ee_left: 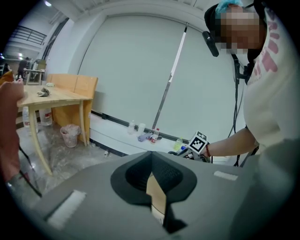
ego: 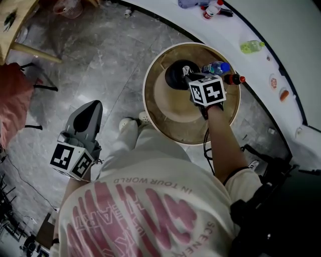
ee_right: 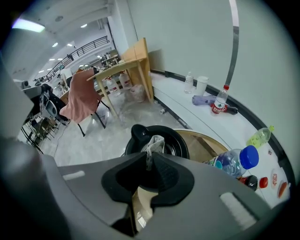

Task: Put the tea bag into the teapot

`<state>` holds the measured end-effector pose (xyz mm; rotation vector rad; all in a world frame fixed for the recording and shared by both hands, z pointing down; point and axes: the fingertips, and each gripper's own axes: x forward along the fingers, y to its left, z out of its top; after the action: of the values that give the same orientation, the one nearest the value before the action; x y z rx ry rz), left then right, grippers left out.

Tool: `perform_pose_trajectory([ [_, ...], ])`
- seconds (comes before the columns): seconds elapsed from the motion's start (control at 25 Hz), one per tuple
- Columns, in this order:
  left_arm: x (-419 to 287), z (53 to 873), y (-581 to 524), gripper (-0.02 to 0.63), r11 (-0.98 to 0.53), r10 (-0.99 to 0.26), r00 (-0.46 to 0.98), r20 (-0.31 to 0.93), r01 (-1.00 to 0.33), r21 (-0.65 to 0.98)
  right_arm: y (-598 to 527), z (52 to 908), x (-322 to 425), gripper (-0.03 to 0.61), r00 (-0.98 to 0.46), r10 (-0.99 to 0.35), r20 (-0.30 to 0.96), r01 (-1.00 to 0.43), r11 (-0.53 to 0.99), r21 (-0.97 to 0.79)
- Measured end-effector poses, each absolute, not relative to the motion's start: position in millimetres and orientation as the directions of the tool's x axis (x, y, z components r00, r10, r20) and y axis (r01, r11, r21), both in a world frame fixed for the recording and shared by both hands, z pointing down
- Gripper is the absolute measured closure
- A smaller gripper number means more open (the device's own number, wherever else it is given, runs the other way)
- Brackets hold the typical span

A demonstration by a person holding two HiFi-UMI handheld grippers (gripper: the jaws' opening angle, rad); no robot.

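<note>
Table [ego: 175,128], tea bag [ee_right: 153,143], shirt [ego: 150,173] "TOUR WORLD"

The person's pale T-shirt [ego: 150,201] carries a curved line of small capitals, "IN YOUR WORLD" or close to it. The large pink letters below cannot be made out, and a side line begins "SCENER". Labels on the blue-capped bottle [ego: 216,67] and the red-capped bottle [ego: 212,9] are too small to read.
</note>
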<state>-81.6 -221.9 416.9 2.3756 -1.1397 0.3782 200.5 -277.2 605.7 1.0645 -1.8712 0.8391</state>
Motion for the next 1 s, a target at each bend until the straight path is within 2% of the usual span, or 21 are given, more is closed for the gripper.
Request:
perform_pose_trajectory([
  [0.52, -96.9, 421.7, -220.4, 0.599, -0.494, -0.693, 0.576, 0.434, -0.818, 0.296, -287.3, 621.1, 197.0, 0.537, -0.302, -0.243, 0.922, -0.893, 0.410, -0.185],
  [0.84, -107.3, 425.2, -218.4, 0.599, -0.458, -0.709, 0.550, 0.441, -0.835, 0.306, -291.4, 626.6, 194.2, 0.552, -0.227, -0.230, 0.947, -0.875, 0.475, -0.094],
  [1.0, -109.5, 427.2, -214.9, 0.599, -0.455, -0.711, 0.551, 0.437, -0.834, 0.312, -291.2, 633.2, 194.2, 0.555, -0.155, -0.175, 0.972, -0.871, 0.489, -0.051],
])
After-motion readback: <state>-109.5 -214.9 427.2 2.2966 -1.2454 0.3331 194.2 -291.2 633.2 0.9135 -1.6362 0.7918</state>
